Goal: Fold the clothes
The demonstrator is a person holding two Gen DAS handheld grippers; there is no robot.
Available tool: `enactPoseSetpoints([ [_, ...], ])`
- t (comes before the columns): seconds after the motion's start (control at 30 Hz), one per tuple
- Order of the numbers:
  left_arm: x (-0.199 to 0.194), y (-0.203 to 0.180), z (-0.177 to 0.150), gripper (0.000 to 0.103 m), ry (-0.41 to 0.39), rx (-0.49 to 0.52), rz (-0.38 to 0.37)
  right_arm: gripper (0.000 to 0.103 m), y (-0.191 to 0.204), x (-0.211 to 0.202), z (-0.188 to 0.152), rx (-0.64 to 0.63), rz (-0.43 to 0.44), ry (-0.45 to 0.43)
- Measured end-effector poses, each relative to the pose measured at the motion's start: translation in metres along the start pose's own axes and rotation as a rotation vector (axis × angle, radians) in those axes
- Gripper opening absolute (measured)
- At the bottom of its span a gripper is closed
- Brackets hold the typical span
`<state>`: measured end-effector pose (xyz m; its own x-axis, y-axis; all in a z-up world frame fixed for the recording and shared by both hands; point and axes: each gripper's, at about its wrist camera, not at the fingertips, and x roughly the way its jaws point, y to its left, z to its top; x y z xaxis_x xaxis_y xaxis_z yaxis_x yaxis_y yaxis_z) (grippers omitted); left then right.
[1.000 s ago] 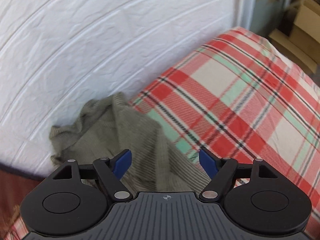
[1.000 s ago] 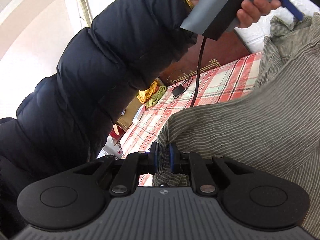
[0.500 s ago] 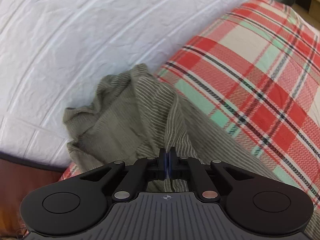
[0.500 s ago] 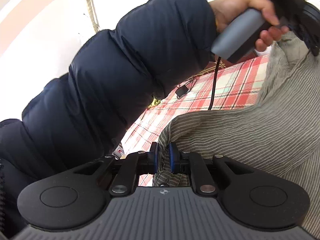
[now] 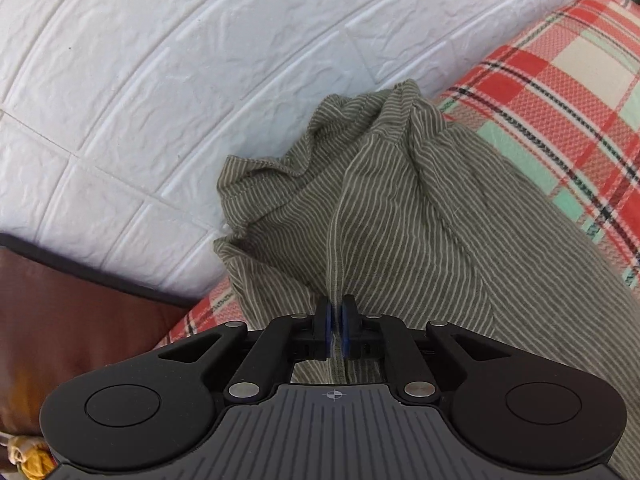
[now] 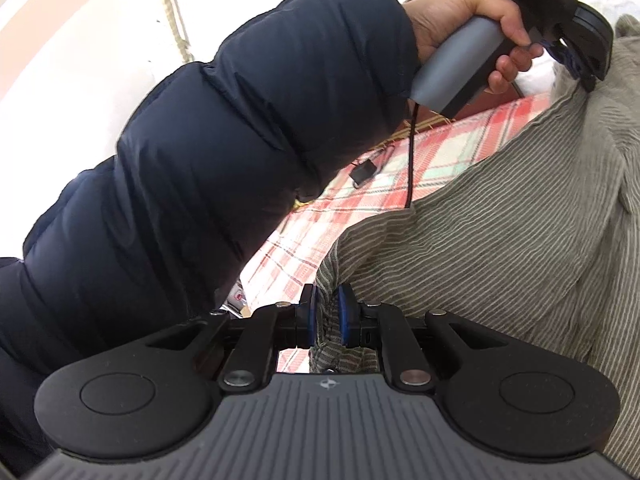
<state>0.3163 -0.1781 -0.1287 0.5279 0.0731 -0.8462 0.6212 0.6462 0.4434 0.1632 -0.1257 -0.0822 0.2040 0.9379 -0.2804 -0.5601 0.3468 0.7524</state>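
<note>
Both grippers, left gripper [image 5: 336,328] and right gripper [image 6: 327,318], pinch soft, light striped garment [image 5: 400,220] edges; limp cloth will sag between them

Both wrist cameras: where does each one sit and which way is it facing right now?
Left wrist: on the left gripper, facing the white wall; no body shows.
Right wrist: on the right gripper, facing the person's dark sleeve and hand holding the other gripper.
Shared: the striped garment, pinched by both, and the plaid bedcover.
</note>
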Motion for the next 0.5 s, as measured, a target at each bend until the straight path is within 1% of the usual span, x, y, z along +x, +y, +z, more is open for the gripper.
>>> enactPoseSetpoints([
  [0.03, 0.001, -0.001, 0.000, 0.007, 0.001, -0.001, -0.001, 0.014, 0.000, 0.002, 0.000, 0.006, -0.006, 0.001],
  [0.07, 0.002, -0.003, 0.000, 0.011, 0.002, -0.002, -0.002, 0.014, -0.001, 0.002, 0.000, 0.010, -0.011, -0.002],
  [0.1, 0.004, -0.004, 0.000, 0.012, 0.003, -0.003, -0.002, 0.014, -0.002, 0.002, -0.001, 0.014, -0.015, -0.004],
  [0.23, 0.006, -0.009, 0.001, 0.009, 0.002, -0.010, -0.008, 0.014, -0.002, -0.004, 0.000, 0.024, -0.029, -0.031],
  [0.33, -0.006, -0.004, 0.009, 0.009, -0.022, -0.047, -0.035, 0.014, 0.002, -0.019, -0.001, 0.028, -0.031, -0.084],
  [0.5, -0.027, -0.005, 0.023, 0.009, -0.065, -0.103, -0.084, 0.014, -0.001, -0.067, -0.014, 0.072, -0.037, -0.229],
])
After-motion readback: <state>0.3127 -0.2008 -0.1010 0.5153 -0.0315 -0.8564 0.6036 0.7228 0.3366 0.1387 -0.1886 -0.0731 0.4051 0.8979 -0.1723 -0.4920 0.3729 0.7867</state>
